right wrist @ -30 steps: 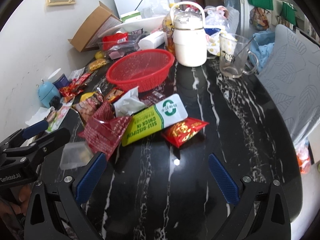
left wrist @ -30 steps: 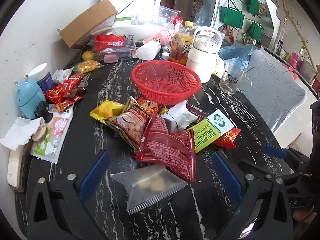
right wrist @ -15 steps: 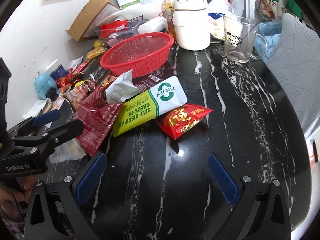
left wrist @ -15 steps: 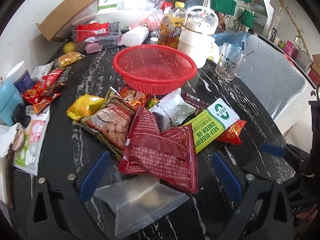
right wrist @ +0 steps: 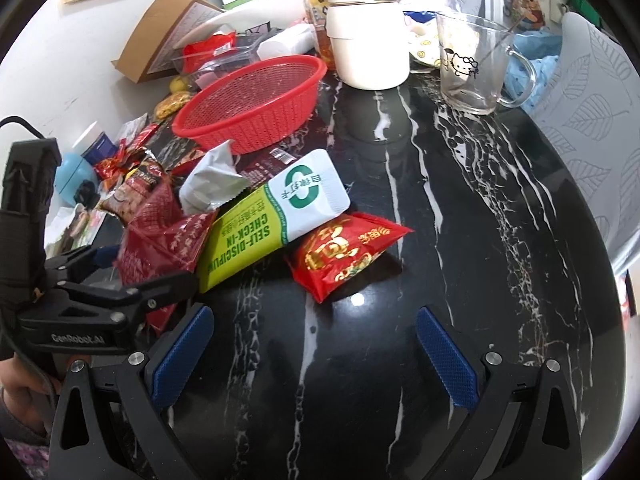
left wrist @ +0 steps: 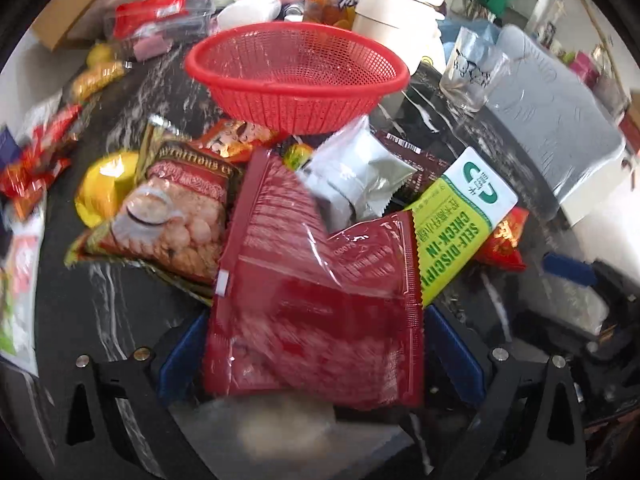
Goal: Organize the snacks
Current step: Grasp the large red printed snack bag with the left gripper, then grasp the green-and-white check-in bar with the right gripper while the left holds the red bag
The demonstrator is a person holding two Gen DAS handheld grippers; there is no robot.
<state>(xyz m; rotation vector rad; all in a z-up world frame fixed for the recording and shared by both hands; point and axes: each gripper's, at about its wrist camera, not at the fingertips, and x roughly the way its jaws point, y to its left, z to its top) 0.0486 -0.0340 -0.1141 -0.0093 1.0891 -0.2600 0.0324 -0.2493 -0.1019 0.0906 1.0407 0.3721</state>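
My left tool is spread wide, its blue pads on either side of the dark red packet that fills the lower centre of the left wrist frame; I cannot tell whether the pads touch it (the view is blurred). A clear bag lies under the packet's near edge. Just above, I see the peanut bag to the left, a silver pouch in the middle and the green-and-white pack to the right. The red basket sits in the upper centre, with nothing inside it.

My right tool is spread too, over bare black marbled surface in the lower part of its frame. The red-and-gold pouch lies just above it, touching the green-and-white pack. A glass mug stands upper right.
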